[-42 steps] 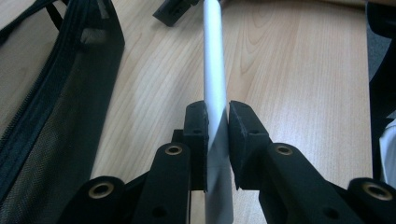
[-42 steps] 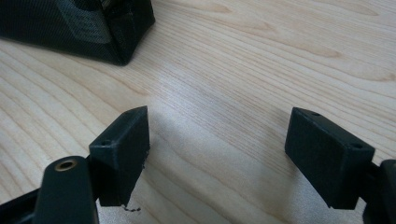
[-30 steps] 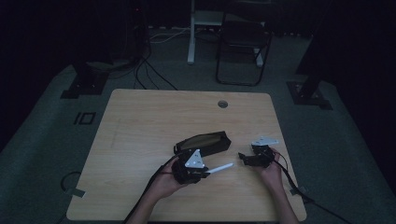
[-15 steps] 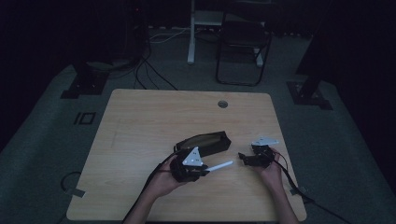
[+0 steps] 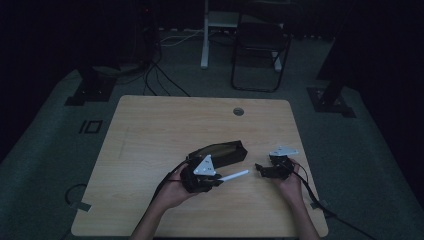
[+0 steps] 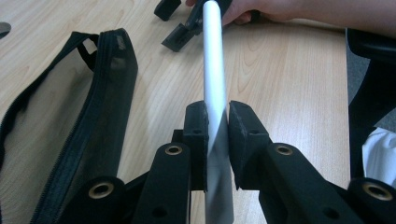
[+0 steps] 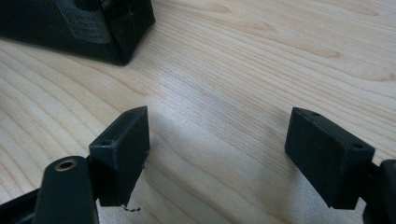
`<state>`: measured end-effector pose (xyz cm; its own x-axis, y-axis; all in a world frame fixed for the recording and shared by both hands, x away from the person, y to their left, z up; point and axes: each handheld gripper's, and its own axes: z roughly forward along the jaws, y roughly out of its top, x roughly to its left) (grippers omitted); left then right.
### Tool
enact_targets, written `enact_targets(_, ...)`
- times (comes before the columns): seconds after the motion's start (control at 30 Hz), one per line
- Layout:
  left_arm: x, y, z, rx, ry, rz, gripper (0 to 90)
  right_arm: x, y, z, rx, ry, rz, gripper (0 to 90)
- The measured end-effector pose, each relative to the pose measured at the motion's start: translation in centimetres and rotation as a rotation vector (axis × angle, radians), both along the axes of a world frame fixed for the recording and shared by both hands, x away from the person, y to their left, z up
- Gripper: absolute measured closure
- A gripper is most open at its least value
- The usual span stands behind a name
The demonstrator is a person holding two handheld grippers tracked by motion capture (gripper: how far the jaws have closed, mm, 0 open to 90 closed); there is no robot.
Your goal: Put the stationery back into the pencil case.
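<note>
A white stick-like pen (image 6: 215, 74) is clamped between the two black pads of my left gripper (image 6: 216, 123), which is shut on it. In the high view the pen (image 5: 234, 176) sticks out to the right from the left gripper (image 5: 216, 181) and points toward my right gripper (image 5: 260, 169). A black mesh pouch (image 5: 220, 152) with an open zipper lies just behind the left gripper; its mesh and zipper (image 6: 100, 98) run along the left of the left gripper view. My right gripper (image 7: 217, 149) stands open just above bare wood, nothing between its jaws, with the pouch's corner (image 7: 112, 32) at the far left.
The wooden table (image 5: 150, 130) has a round cable hole (image 5: 238, 111) near its far edge. A chair (image 5: 260, 45) and stand bases rest on the dark floor behind. The right hand and its gripper (image 6: 187, 18) show at the top of the left gripper view.
</note>
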<state>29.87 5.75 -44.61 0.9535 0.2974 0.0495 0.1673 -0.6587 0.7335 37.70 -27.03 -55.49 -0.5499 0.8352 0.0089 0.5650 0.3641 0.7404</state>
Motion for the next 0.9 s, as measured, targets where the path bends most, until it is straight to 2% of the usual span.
enact_targets(0.37, 0.2, 0.1, 0.6, 0.005, -0.010, -0.007, 78.5, 0.0, 0.0, 0.0, 0.000, 0.001, -0.001, 21.9)
enact_targets(0.57, 0.4, 0.3, 1.3, 0.006, -0.029, -0.009, 78.4, 0.0, 0.0, 0.0, 0.001, 0.001, -0.001, 21.9)
enact_targets(0.9, 0.7, 0.8, 1.9, 0.007, -0.043, 0.003, 78.4, 0.0, 0.0, 0.0, 0.001, 0.001, -0.001, 21.9)
